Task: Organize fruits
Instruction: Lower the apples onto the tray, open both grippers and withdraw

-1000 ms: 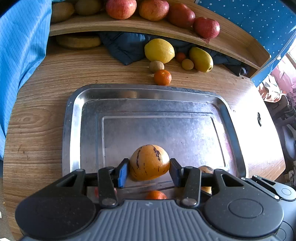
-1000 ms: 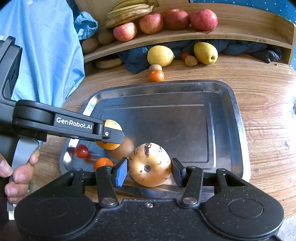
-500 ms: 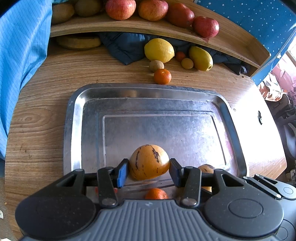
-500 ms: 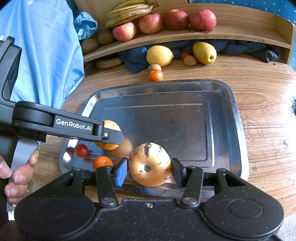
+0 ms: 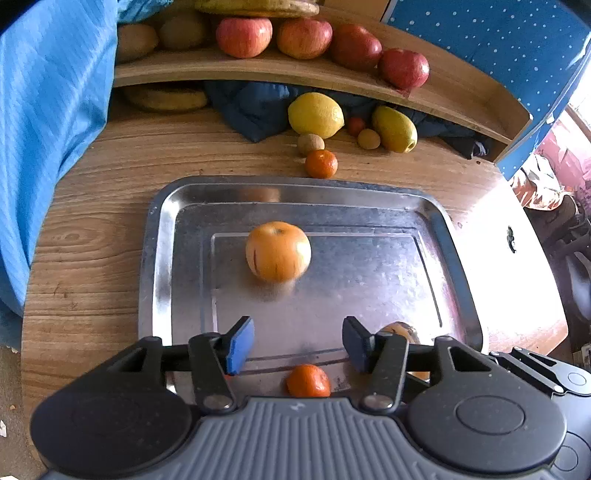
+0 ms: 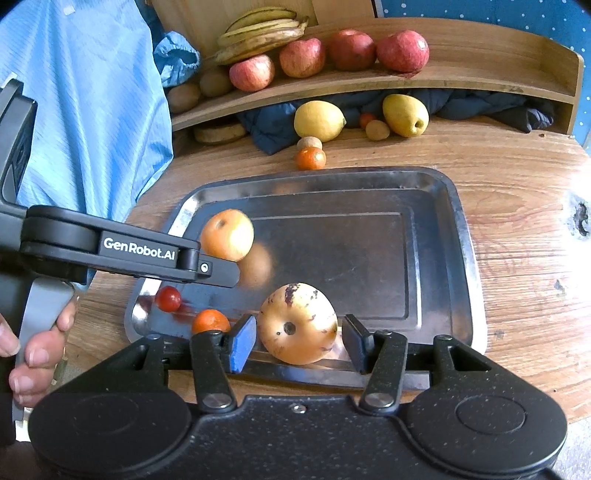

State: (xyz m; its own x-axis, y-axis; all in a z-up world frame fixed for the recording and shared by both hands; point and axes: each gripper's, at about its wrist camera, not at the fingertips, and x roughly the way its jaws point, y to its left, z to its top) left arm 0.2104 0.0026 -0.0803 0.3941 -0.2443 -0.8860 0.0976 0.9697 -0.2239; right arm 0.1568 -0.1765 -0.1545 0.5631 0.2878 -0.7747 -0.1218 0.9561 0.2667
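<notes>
Lying loose on the metal tray: striped orange fruit, blurred, toward the far left of the tray floor. Sitting at the near edge: pale speckled fruit, a small mandarin and a red cherry tomato to its left. Resting on the desk beyond the tray: another mandarin, a kiwi, two lemons; apples lining the wooden shelf behind.

Left tongs opening, pads apart, gripping nothing. Right tongs opening too, straddling the speckled fruit with slim gaps either side.

Showing only from the right wrist: a hand gripping the left handle, the tomato, bananas.
</notes>
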